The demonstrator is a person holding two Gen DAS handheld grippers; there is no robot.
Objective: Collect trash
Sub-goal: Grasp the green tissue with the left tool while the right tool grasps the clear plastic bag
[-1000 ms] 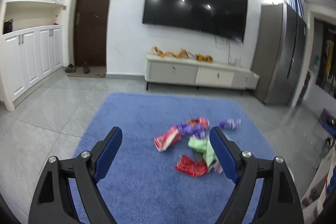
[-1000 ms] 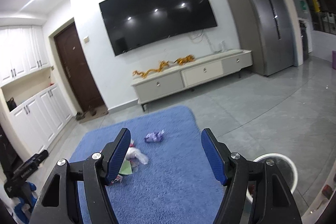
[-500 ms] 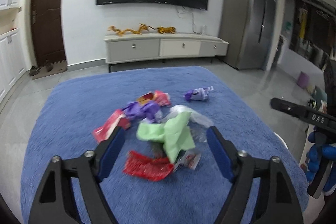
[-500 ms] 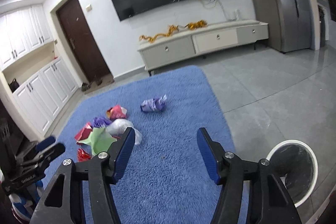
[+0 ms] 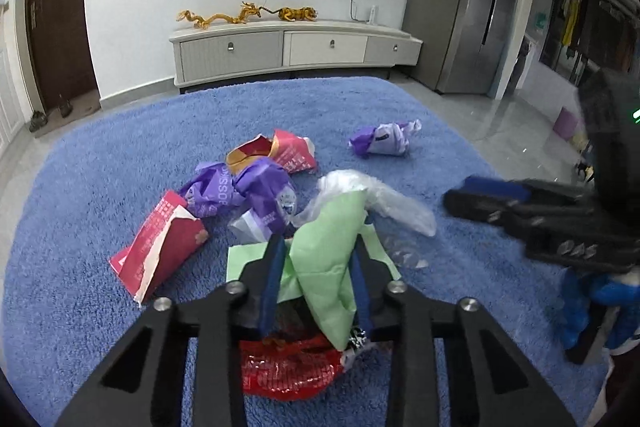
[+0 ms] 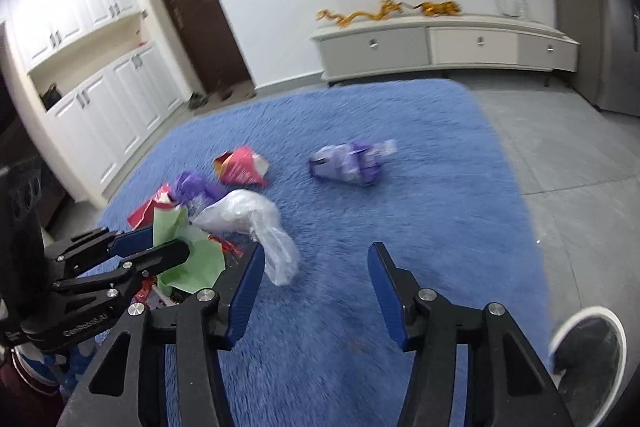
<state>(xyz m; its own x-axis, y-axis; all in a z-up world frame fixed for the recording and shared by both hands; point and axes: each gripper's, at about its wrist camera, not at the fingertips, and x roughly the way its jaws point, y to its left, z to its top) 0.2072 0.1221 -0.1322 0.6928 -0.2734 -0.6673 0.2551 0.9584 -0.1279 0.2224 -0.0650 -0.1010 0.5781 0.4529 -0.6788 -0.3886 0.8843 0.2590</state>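
Observation:
A pile of trash lies on the blue rug (image 5: 120,155). My left gripper (image 5: 318,259) is shut on a crumpled green paper (image 5: 326,247), which also shows in the right wrist view (image 6: 188,251). Around it lie a red foil wrapper (image 5: 292,371), a red carton (image 5: 160,247), purple wrappers (image 5: 244,187), a clear plastic bag (image 5: 380,199) and a lone purple wrapper (image 5: 384,139). My right gripper (image 6: 316,259) is open and empty above the rug, right of the pile, near the clear bag (image 6: 256,223). It shows at the right of the left wrist view (image 5: 488,195).
A white-rimmed bin (image 6: 588,351) stands on the grey floor tiles at the lower right. A low TV cabinet (image 5: 292,47) and wall TV are at the far wall. A grey fridge (image 5: 468,3) stands at the right, white cupboards (image 6: 96,91) at the left.
My left gripper dropped to the pile and closed on the green paper. My right gripper moved lower and left, toward the pile, still open.

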